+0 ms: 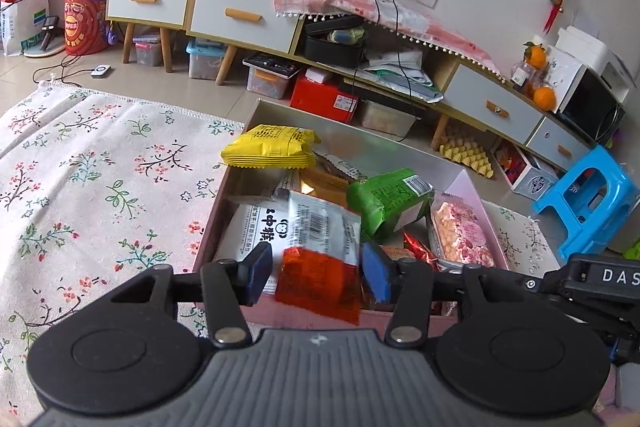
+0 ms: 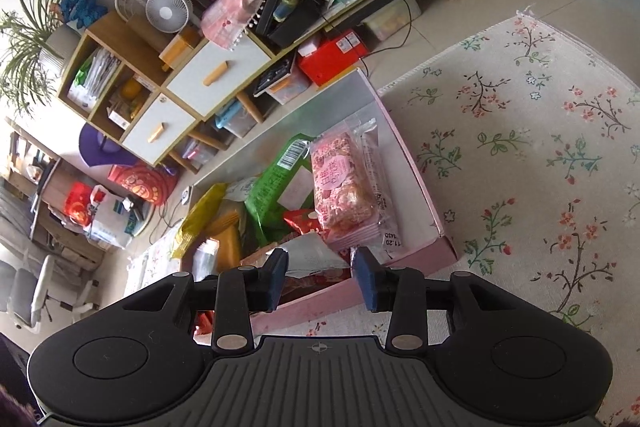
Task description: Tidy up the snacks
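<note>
A pink box [image 1: 320,319] with a silvery inside sits on the floral rug and holds several snack packets: yellow [image 1: 268,147], green [image 1: 388,199], pink-speckled [image 1: 460,231] and white with black letters [image 1: 252,227]. My left gripper [image 1: 318,273] hangs over the box's near wall. A blurred silver and orange-red packet [image 1: 320,267] is between its blue pads, with a gap at the left pad. My right gripper [image 2: 320,275] is at the same near wall [image 2: 340,295], jaws a little apart. A silver wrapper [image 2: 312,255] lies just beyond its tips, by the pink-speckled packet [image 2: 344,187] and green packet [image 2: 276,183].
The floral rug [image 1: 100,167] spreads to both sides of the box. Behind it stands a low cabinet with drawers [image 1: 240,15], storage bins and a red box [image 1: 324,95] under it. A blue stool [image 1: 588,195] is at the right. The other gripper's black body [image 1: 592,279] is close by.
</note>
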`<state>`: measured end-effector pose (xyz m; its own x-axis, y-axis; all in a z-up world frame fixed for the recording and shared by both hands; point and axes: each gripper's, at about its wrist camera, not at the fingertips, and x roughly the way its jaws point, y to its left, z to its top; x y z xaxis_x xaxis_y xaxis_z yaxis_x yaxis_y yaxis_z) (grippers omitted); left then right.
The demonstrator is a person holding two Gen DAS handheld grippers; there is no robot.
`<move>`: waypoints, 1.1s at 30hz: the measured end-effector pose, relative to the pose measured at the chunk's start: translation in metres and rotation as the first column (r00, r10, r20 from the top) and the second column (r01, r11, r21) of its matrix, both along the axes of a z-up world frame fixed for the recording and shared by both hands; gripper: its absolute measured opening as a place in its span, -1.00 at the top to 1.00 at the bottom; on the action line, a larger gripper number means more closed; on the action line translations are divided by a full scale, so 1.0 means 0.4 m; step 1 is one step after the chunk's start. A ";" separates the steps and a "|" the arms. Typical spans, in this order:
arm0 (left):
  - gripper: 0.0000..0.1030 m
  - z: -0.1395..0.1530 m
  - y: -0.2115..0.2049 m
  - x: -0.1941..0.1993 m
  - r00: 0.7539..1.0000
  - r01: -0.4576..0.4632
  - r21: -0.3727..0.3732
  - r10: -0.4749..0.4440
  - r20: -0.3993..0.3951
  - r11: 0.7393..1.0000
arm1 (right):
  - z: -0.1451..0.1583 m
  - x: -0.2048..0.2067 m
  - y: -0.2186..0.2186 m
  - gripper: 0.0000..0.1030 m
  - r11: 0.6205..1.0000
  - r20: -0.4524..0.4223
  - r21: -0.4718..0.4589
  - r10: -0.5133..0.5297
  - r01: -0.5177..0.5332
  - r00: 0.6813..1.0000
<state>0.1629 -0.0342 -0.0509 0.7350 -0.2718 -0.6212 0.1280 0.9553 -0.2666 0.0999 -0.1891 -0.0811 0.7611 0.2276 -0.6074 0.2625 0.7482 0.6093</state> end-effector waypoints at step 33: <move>-0.99 0.061 0.118 -0.126 0.991 0.021 0.078 -0.011 -0.130 0.997 | 0.076 -0.136 -0.028 -0.66 0.975 -0.065 -0.223 0.002 -0.017 0.998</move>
